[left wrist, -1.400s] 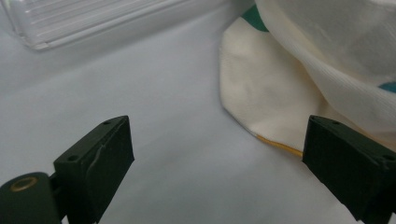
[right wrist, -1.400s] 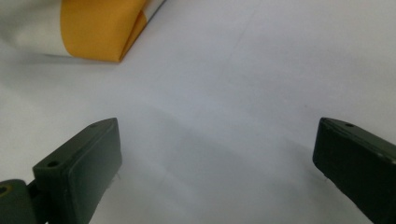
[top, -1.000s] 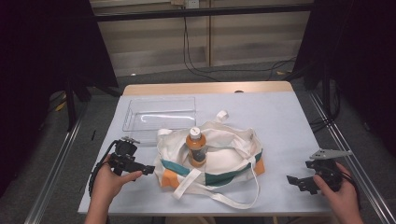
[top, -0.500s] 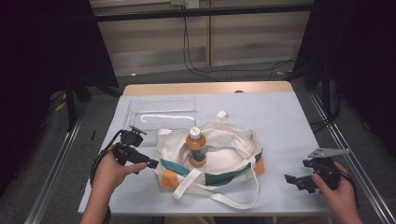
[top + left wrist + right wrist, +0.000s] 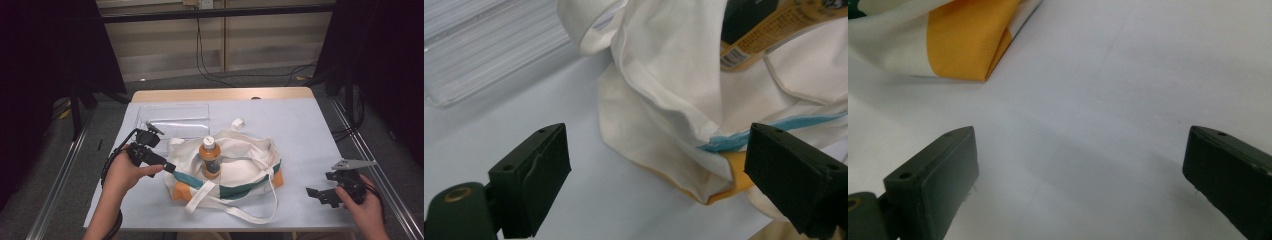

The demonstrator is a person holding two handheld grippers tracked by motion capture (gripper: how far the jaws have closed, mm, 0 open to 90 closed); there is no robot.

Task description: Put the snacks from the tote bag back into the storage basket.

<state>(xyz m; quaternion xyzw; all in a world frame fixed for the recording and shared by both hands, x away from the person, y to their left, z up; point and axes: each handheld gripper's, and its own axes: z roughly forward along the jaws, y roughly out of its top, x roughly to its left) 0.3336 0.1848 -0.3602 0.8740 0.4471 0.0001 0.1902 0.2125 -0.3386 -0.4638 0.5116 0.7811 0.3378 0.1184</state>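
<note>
A white tote bag [image 5: 240, 162] with teal and orange trim lies in the middle of the table, its straps spread toward the front. An orange-capped bottle [image 5: 210, 156] stands upright in the bag's opening. My left gripper [image 5: 167, 166] is open at the bag's left edge; in the left gripper view the bag's folded white cloth [image 5: 664, 100] and orange corner [image 5: 729, 182] lie between the jaws, untouched. The bottle's label [image 5: 769, 30] shows at the top right there. My right gripper [image 5: 320, 195] is open low over bare table at the front right, with the bag's orange corner [image 5: 968, 40] ahead.
A clear plastic tray [image 5: 175, 120] lies at the back left of the light blue table [image 5: 300, 130], just behind my left gripper. Metal rails run along both sides of the table. A wooden strip [image 5: 220, 94] borders the far edge.
My left gripper has moved right and forward, from the table's left side up to the bag's left edge. The right gripper has stayed in place.
</note>
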